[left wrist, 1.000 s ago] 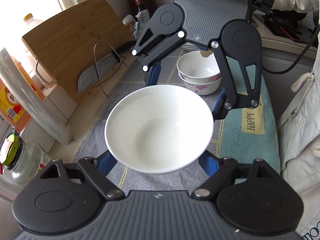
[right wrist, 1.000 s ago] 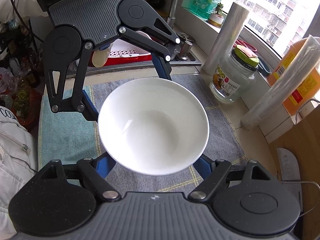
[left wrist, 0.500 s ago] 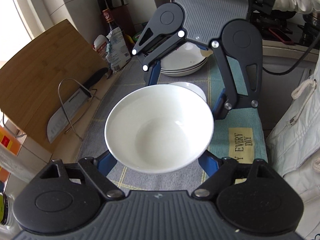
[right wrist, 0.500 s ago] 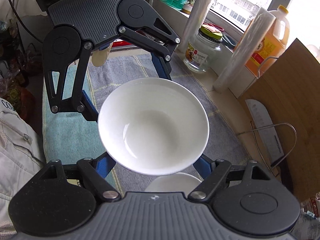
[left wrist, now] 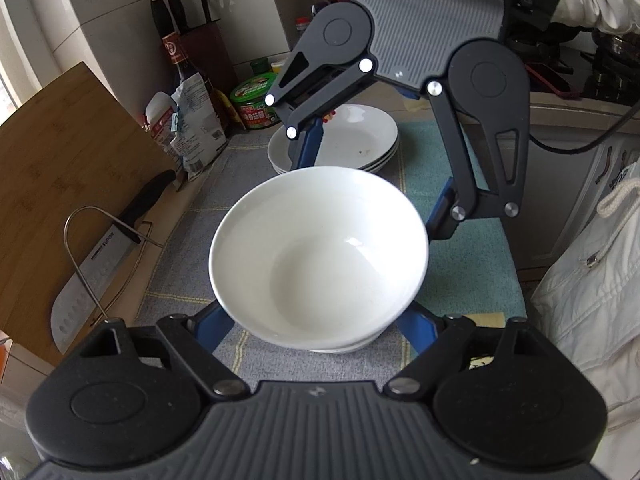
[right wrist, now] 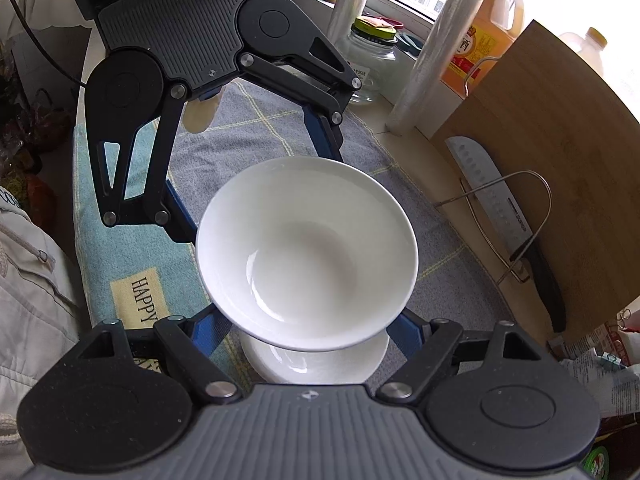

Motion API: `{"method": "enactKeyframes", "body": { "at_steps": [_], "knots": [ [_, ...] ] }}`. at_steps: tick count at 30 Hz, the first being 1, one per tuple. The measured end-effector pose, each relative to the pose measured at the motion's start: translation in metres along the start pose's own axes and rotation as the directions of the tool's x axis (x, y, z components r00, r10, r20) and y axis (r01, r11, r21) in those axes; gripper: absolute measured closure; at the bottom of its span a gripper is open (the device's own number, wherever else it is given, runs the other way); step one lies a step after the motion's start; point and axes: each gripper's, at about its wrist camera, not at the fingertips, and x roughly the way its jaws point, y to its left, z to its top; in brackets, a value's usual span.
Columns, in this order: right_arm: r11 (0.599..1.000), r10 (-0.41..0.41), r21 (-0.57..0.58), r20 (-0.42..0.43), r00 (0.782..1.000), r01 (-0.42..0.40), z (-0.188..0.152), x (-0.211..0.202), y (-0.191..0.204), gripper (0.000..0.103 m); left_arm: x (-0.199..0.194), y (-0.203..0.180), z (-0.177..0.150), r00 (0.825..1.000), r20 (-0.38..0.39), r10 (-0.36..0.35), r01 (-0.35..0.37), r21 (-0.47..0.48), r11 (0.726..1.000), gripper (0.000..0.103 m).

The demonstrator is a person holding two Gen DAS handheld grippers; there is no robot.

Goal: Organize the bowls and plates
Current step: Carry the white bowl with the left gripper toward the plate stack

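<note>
A white bowl (left wrist: 320, 256) is held between both grippers, each facing the other across it. My left gripper (left wrist: 320, 320) clamps the near rim in the left wrist view; my right gripper (right wrist: 308, 328) clamps the opposite rim, where the bowl (right wrist: 308, 256) shows again. The right gripper also shows in the left wrist view (left wrist: 372, 184), the left one in the right wrist view (right wrist: 256, 188). The bowl hangs just above stacked white bowls (right wrist: 316, 364). A stack of white plates (left wrist: 352, 140) lies beyond on the towel.
A grey and teal towel (left wrist: 452, 276) covers the counter. A wooden cutting board (left wrist: 60, 184) and a cleaver in a wire rack (left wrist: 92, 268) stand at the wall. Bottles, a knife block and a green tub (left wrist: 256, 104) stand behind the plates. A glass jar (right wrist: 372, 60) is by the window.
Both grippers carried the bowl along the counter toward the plates. The stacked bowls, ahead of it before, now lie directly beneath it.
</note>
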Motion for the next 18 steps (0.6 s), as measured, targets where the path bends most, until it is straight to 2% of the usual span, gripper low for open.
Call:
{"method": "enactKeyframes", "body": {
  "at_steps": [6, 18],
  "knots": [
    [1.0, 0.014, 0.012, -0.035, 0.999, -0.014, -0.012, 0.012, -0.01, 0.016, 0.023, 0.007, 0.005, 0.999, -0.035, -0.036, 0.035, -0.036, 0.999, 0.016],
    [0.99, 0.123, 0.074, -0.031, 0.992, -0.121, -0.026, 0.027, -0.027, 0.016, 0.035, 0.008, 0.008, 0.99, -0.113, -0.085, 0.078, -0.07, 0.995, 0.016]
  ]
}}
